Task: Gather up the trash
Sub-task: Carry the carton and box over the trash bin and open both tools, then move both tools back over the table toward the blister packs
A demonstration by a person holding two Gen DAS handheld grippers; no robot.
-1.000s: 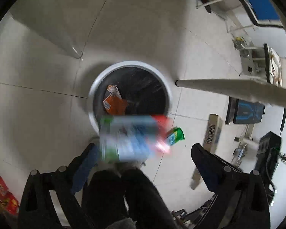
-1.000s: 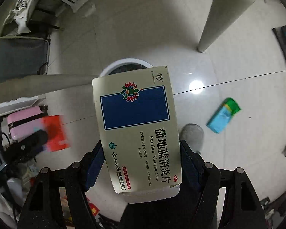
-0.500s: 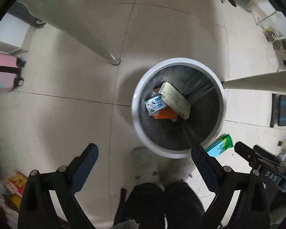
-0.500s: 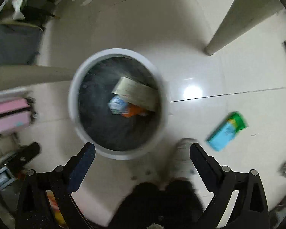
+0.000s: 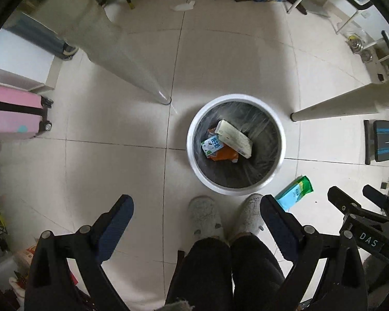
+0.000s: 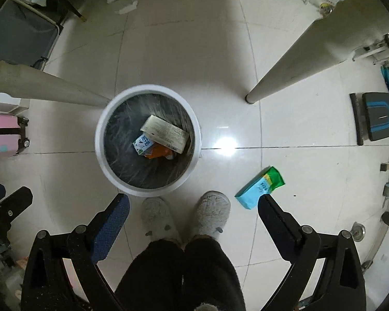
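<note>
A white bin [image 5: 194,129] with a black liner stands on the tiled floor, also in the right wrist view [image 6: 99,140]. Inside lie a cream medicine box [image 5: 234,137] [image 6: 166,133], a small blue-white carton [image 5: 212,145] [image 6: 142,143] and an orange wrapper [image 5: 224,154] [image 6: 159,152]. A blue-green packet [image 5: 295,191] [image 6: 260,186] lies on the floor to the bin's right. My left gripper [image 5: 197,204] and right gripper [image 6: 193,202] are both open and empty, high above the floor.
Two table legs [image 5: 132,70] [image 5: 332,106] flank the bin. The person's grey slippers [image 5: 205,216] [image 6: 211,211] stand just before it. A pink suitcase [image 5: 13,115] is at left, a dark scale [image 6: 378,118] at right. Boxes and stools line the far wall.
Both grippers let go of their boxes, which dropped into the bin. Both grippers then rose higher, so the bin looks smaller.
</note>
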